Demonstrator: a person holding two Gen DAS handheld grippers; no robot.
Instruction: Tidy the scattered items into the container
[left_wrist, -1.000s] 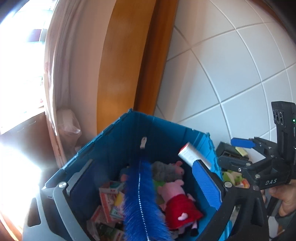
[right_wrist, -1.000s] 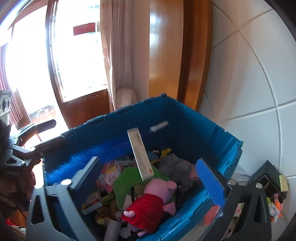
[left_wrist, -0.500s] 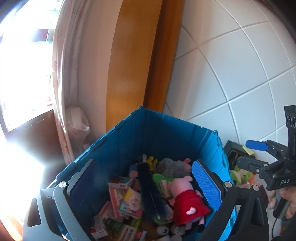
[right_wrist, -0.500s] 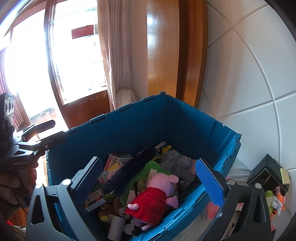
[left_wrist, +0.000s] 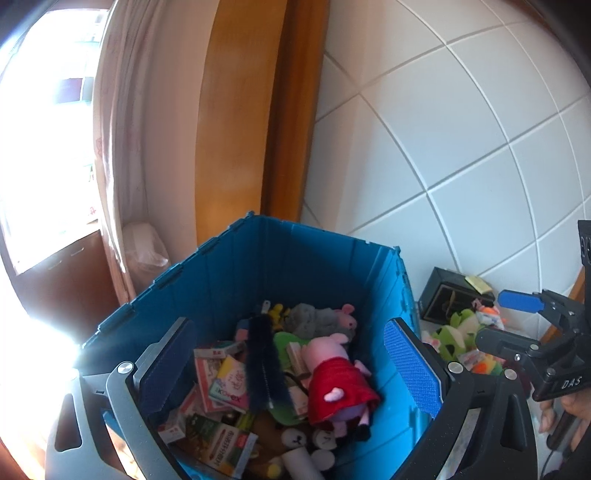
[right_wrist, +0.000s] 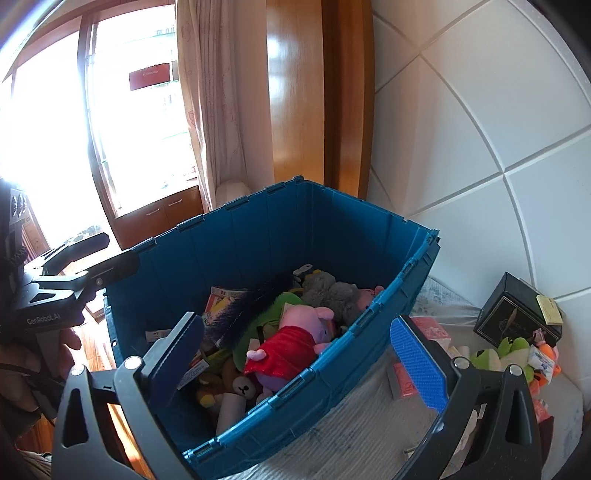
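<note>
I hold my 2 grippers over 1 blue bin (left_wrist: 314, 258). The left gripper (left_wrist: 291, 363) has its fingers spread wide with nothing between them, and the right gripper (right_wrist: 306, 354) is also wide apart and holds nothing.

Inside the bin I count 1 pig doll (left_wrist: 338, 380) in a red dress, 1 grey plush (left_wrist: 314, 320) behind it, 1 dark brush (left_wrist: 264, 369) lying across the pile, and several small boxes (left_wrist: 221, 373) on the left side; their exact number I cannot tell. The brush lies on top of the boxes and just beside the doll.

The left view looks almost straight down into the bin, so it shows the boxes and 3 or more white rolls (left_wrist: 299, 459) at the near wall. It shows the right gripper from the side, near the right edge.

The right view shows more outside the bin: the white cloth (right_wrist: 362, 428) under it, 1 black box (right_wrist: 517, 314) near the tiled wall, 1 green plush (right_wrist: 506, 356) just beside that box, and 2 pink packets (right_wrist: 402, 380) close to the bin wall. These items are all outside the bin, on its right. This view shows also the left gripper at the left edge, beside the bin's rim.
</note>
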